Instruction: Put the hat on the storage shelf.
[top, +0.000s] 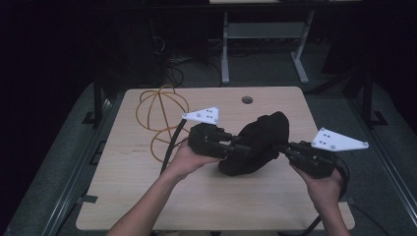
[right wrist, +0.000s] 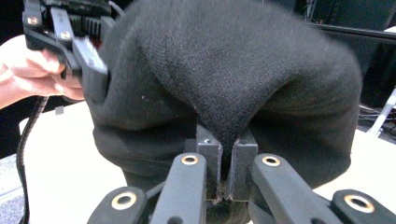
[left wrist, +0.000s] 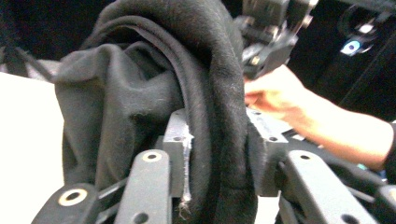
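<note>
The black cloth point(top: 258, 142) hangs bunched between our grippers over mid-table. Right gripper point(right wrist: 226, 161) pinches a fold tight; left gripper point(left wrist: 217, 154) clasps a thick fold loosely. Next, probably spread it flat.

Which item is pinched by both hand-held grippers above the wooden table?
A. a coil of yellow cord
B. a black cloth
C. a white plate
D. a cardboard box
B: the black cloth hangs between the left hand-held gripper and the right hand-held gripper, with a fold of it between each pair of jaws.
</note>
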Tool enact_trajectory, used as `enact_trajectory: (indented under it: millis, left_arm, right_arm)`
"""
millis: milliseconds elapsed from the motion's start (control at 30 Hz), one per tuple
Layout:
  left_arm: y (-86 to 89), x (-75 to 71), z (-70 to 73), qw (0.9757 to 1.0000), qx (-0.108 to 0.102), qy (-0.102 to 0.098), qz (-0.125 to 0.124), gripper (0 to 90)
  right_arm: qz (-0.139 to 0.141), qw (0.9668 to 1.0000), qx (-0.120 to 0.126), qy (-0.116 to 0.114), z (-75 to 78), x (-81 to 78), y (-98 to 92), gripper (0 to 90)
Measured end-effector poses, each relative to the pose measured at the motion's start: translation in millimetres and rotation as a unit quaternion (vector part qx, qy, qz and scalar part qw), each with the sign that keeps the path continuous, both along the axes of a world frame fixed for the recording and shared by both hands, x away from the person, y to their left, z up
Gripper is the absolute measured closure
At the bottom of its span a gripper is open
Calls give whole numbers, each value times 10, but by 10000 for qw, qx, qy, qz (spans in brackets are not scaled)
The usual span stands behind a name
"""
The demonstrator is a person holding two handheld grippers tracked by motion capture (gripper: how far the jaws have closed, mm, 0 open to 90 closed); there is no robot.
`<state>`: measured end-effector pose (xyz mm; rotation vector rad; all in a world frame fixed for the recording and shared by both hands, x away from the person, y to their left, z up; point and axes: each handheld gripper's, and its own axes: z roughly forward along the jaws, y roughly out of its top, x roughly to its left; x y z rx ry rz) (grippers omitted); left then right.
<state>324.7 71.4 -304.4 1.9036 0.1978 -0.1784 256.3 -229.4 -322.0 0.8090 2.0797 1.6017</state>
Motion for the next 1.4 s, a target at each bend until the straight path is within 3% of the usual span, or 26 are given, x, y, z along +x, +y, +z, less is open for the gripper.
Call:
enact_trajectory:
  millis: [100, 300, 400, 667, 833, 1067, 1400]
  left_arm:
    - [44, -38, 6, 9999, 71, -93, 57, 582]
    - [206, -76, 33, 9992, 163, -245, 266, 514]
    - [277, -92, 15, 9986, 317, -273, 319, 482]
    - [440, -174, -161, 9939, 827, -488, 547, 449]
    - [523, -218, -258, 9917, 967, -572, 629, 439]
    - [680, -264, -413, 9894, 1117, -495, 790, 393]
    - [871, -346, -641, 9824, 1405, -620, 1061, 358]
  right_arm:
    - [28, 9999, -141, 39, 78, 6, 21, 867]
    - [-8, 9998, -167, 119, 185, 24, 15, 867]
    - [-18, 9999, -92, 132, 233, 31, -10, 867]
    - [-25, 9998, -56, 208, 369, 130, -30, 867]
    - [-15, 9996, -64, 286, 405, 171, -14, 867]
    - [2, 9995, -59, 326, 485, 272, 14, 866]
    - [32, 9995, -22, 310, 590, 378, 65, 866]
